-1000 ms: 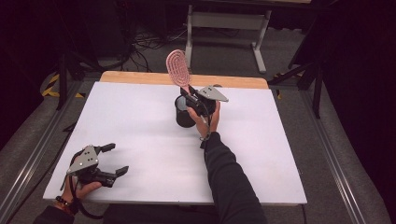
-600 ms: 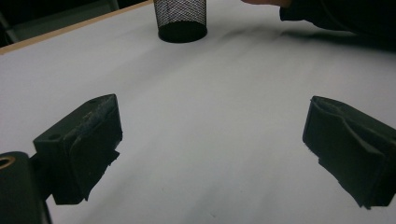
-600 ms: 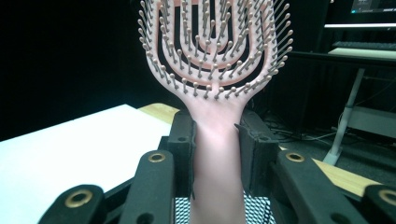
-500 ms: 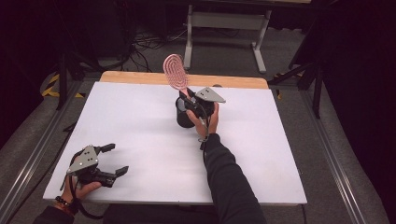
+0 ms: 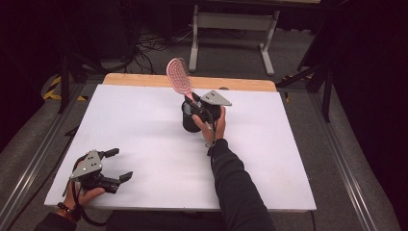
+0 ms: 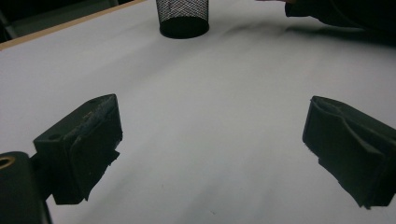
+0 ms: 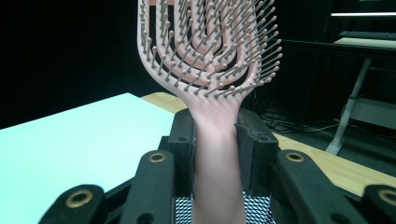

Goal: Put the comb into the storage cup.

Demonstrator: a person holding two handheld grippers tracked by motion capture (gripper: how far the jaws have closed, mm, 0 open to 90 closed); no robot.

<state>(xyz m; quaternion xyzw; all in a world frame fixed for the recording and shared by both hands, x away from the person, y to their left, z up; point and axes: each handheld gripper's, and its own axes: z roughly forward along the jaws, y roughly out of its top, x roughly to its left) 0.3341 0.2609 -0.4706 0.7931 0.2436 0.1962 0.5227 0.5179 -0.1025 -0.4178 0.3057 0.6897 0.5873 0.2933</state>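
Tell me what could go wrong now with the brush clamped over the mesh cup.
1. The right gripper pinches the pink hairbrush only at its handle, with the head tilted high above; it could pivot or slip.
2. The black mesh cup stands free on the white table, nothing steadying it; a sideways push might tip it.
3. The left gripper rests open at the near corner, too far away to help.

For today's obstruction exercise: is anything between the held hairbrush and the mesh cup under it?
Nothing visible. The right gripper clamps the pink hairbrush by its handle directly over the black mesh cup, whose mouth looks unblocked.
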